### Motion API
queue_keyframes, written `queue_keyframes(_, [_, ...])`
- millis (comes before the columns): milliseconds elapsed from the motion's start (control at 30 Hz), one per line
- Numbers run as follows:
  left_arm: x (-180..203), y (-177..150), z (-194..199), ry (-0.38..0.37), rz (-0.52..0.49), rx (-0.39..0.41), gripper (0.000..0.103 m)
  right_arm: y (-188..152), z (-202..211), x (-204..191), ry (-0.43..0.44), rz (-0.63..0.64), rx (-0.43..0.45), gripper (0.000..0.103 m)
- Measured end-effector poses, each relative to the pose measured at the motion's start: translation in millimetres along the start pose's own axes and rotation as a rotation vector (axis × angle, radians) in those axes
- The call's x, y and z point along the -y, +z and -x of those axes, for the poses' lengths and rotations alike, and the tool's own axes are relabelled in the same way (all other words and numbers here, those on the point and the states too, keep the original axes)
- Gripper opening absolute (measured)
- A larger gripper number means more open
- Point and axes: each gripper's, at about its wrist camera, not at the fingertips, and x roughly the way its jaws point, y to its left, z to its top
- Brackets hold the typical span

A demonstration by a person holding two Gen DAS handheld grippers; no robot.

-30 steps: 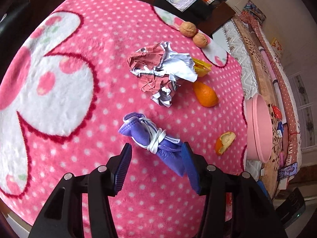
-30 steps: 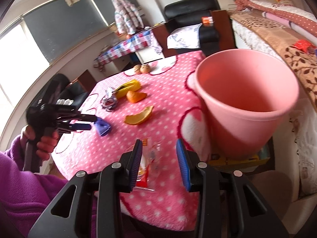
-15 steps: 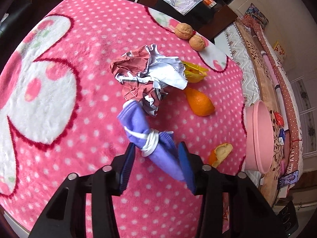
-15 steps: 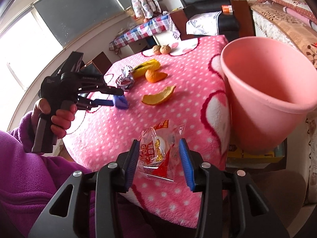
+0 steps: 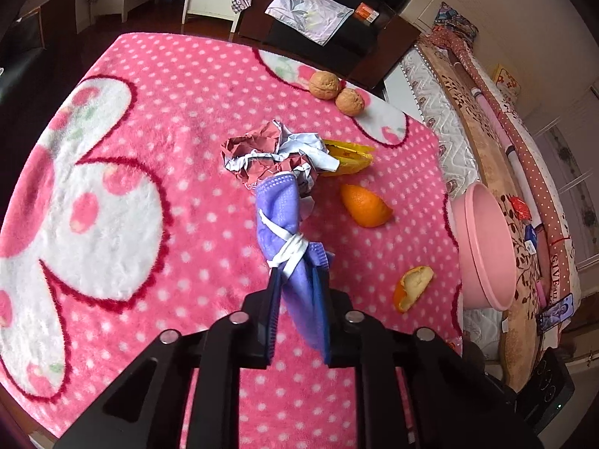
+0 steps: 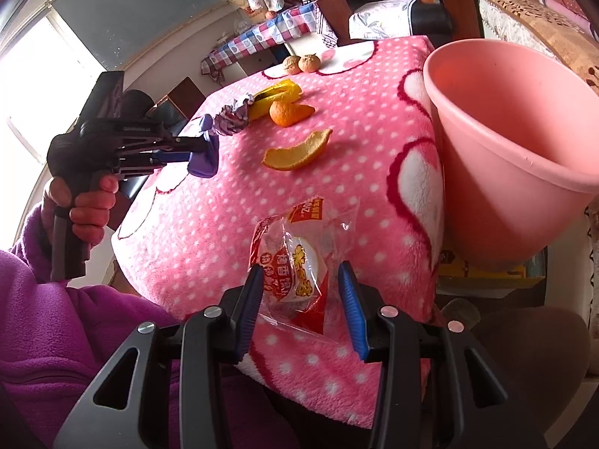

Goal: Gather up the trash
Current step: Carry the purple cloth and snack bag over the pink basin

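My left gripper is shut on a purple face mask rolled up in its white straps and holds it above the pink dotted blanket; it also shows in the right wrist view. My right gripper is open around a clear and red snack wrapper lying near the table's front edge. Its jaws stand apart on either side of the wrapper. The pink bin stands just right of the table, also in the left wrist view.
On the blanket lie a crumpled red and white paper, a yellow wrapper, orange peel pieces and two walnuts. A bed runs along the right, a black chair behind.
My left gripper has shut on the purple mask and lifted it off the blanket. My right gripper has moved forward until the snack wrapper lies between its open jaws.
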Motion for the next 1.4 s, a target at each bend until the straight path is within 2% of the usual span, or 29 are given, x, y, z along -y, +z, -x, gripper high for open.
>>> queue_keyframes(33, [0,-1,2,-0.003,-0.008,0.003,0.011,0,0,-1,0.002,0.003,0.002,0.041])
queue_keyframes(67, [0,-1,3,-0.006,-0.016,0.006,0.011,0,1,-2,0.004,0.011,0.006,0.032])
queue_keyframes(167, [1,-3,6,-0.006,-0.033,0.017,0.01,1,1,-6,-0.013,0.026,0.012,0.019])
queue_keyframes(300, [2,-4,11,-0.013,-0.049,0.026,0.009,2,5,-9,-0.014,0.039,0.034,0.013])
queue_keyframes(600, [22,-4,30,-0.044,-0.148,0.088,0.009,7,33,-5,-0.012,0.032,0.184,0.012])
queue_keyframes(900, [65,2,27,-0.106,-0.24,0.091,0.009,24,64,25,-0.137,-0.045,0.341,0.012])
queue_keyframes(1167, [135,9,18,-0.181,-0.394,0.095,0.01,35,82,63,-0.236,-0.157,0.445,0.012])
queue_keyframes(1400, [205,7,-2,-0.259,-0.523,0.077,0.01,40,88,90,-0.305,-0.223,0.474,0.012])
